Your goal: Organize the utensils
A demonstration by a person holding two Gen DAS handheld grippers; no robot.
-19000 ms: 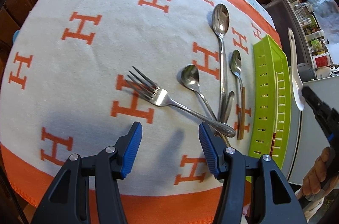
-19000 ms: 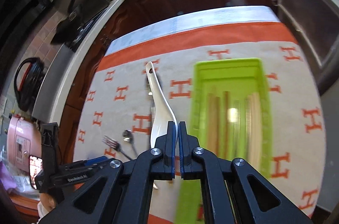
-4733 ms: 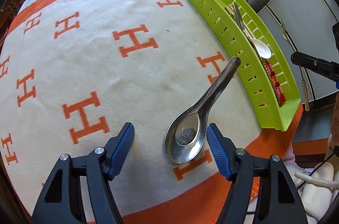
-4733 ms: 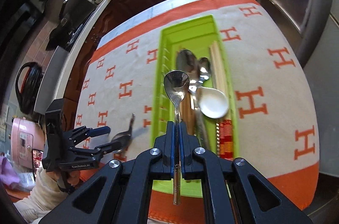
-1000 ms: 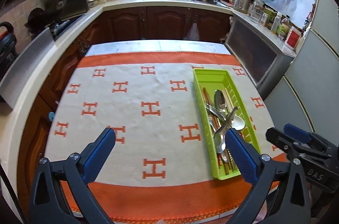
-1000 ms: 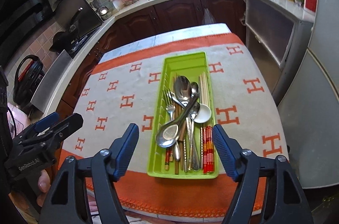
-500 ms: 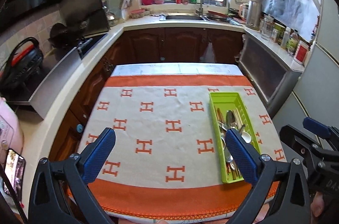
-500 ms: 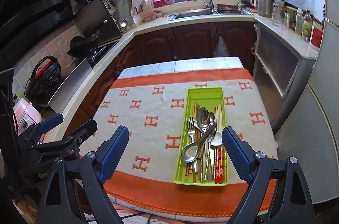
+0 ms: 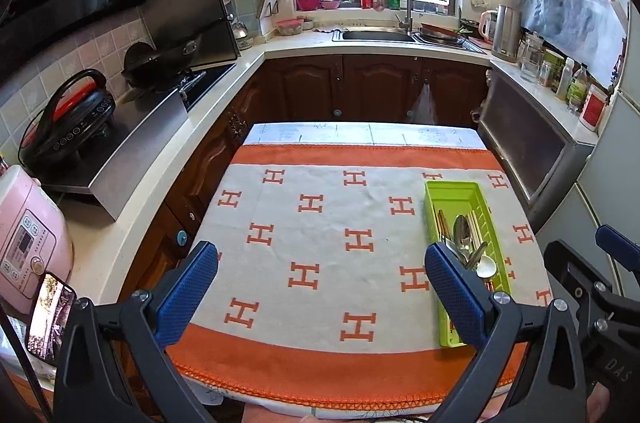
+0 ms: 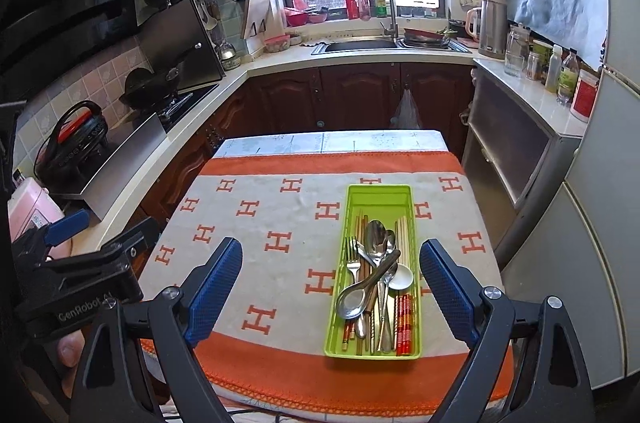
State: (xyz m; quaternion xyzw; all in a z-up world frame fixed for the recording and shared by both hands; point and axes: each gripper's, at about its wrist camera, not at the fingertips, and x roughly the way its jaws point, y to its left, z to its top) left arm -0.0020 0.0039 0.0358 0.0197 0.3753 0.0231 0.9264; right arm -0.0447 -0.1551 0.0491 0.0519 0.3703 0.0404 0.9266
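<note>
On the table, a white cloth [image 10: 280, 263] with orange letters and orange borders was spread, and a green tray [image 10: 378, 195] was set lengthwise on its right part, well inside the far orange band and with its near end close to the near band. All the utensils were gathered in the tray: a fork [image 10: 352, 261] lay along its left side, a large metal spoon [image 10: 354, 299] lay slantwise across the pile with its bowl toward the near left, two smaller spoons [image 10: 378, 239] rested with their bowls toward the far end, a white spoon [image 10: 401, 278] lay by the right wall, and chopsticks [image 10: 403, 319] with red ends were laid along the right side. No utensil was seen on the cloth outside the tray. The right gripper [image 10: 330, 287] was held above the near edge of the table, pointing down at the tray; its jaws had just been opening and were spread wide, with nothing between the blue pads. The left gripper [image 9: 320, 293] was held above the cloth to the left of the tray [image 9: 452, 189], its jaws likewise spread wide and empty. Each gripper was seen at the edge of the other's view, gripped by a hand [image 10: 70, 347]. Behind the table, a sink [image 10: 360, 45] was set under a window.
</note>
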